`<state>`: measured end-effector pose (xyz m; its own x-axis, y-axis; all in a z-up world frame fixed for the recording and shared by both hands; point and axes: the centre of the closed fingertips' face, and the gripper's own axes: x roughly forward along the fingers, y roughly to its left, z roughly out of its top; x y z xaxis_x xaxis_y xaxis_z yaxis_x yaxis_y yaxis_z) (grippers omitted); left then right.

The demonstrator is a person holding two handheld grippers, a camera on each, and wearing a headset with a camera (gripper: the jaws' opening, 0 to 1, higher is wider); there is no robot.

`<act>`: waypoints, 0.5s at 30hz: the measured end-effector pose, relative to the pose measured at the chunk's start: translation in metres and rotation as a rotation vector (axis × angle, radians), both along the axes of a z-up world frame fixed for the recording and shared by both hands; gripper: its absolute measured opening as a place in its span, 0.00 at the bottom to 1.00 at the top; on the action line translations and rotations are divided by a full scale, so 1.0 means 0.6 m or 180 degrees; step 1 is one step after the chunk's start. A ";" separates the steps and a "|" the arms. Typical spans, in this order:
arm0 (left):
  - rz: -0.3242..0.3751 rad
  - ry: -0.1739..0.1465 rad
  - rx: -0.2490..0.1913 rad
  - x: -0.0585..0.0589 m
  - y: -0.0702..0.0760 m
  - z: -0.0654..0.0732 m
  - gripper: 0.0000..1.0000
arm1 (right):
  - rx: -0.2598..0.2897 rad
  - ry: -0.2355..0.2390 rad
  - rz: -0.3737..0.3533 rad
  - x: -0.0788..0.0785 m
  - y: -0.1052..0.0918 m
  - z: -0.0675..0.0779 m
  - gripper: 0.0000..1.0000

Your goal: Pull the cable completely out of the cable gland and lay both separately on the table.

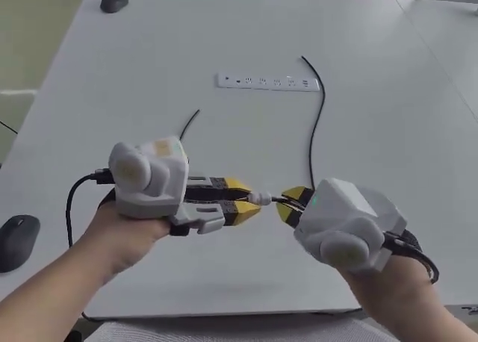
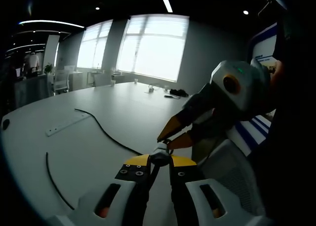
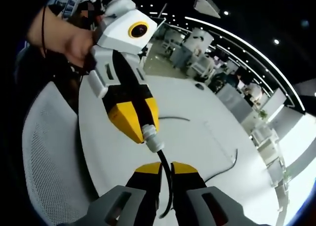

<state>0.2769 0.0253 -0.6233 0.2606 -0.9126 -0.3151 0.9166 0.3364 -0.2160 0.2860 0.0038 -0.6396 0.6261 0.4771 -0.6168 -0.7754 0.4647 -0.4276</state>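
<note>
The white cable gland (image 1: pixel 261 199) hangs above the table between the two grippers. My left gripper (image 1: pixel 250 204) is shut on the gland (image 2: pixel 160 153), which pokes out of its yellow tips (image 3: pixel 152 138). My right gripper (image 1: pixel 287 202) is shut on the black cable (image 3: pixel 167 179) just behind the gland. The cable (image 1: pixel 317 122) runs away from the right gripper across the table toward the power strip. In the left gripper view the cable (image 2: pixel 106 132) curves over the table.
A white power strip (image 1: pixel 267 82) lies mid-table. A short black cable piece (image 1: pixel 190 123) lies left of centre. One dark mouse (image 1: pixel 113 2) sits at the far left corner, another mouse (image 1: pixel 16 240) at the near left edge. White mesh chair (image 3: pixel 49 157) below the table edge.
</note>
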 end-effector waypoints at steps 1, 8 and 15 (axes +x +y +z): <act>-0.0013 0.0001 -0.0002 -0.002 -0.001 0.000 0.15 | -0.0024 -0.0024 0.0049 -0.002 0.003 0.000 0.02; -0.0003 -0.0007 0.0006 0.000 0.000 -0.003 0.15 | 0.0111 0.0034 -0.0062 -0.001 0.001 -0.002 0.00; 0.0005 -0.0022 0.0020 0.003 -0.003 -0.003 0.15 | 0.0318 0.0188 -0.0254 0.005 -0.005 -0.009 0.00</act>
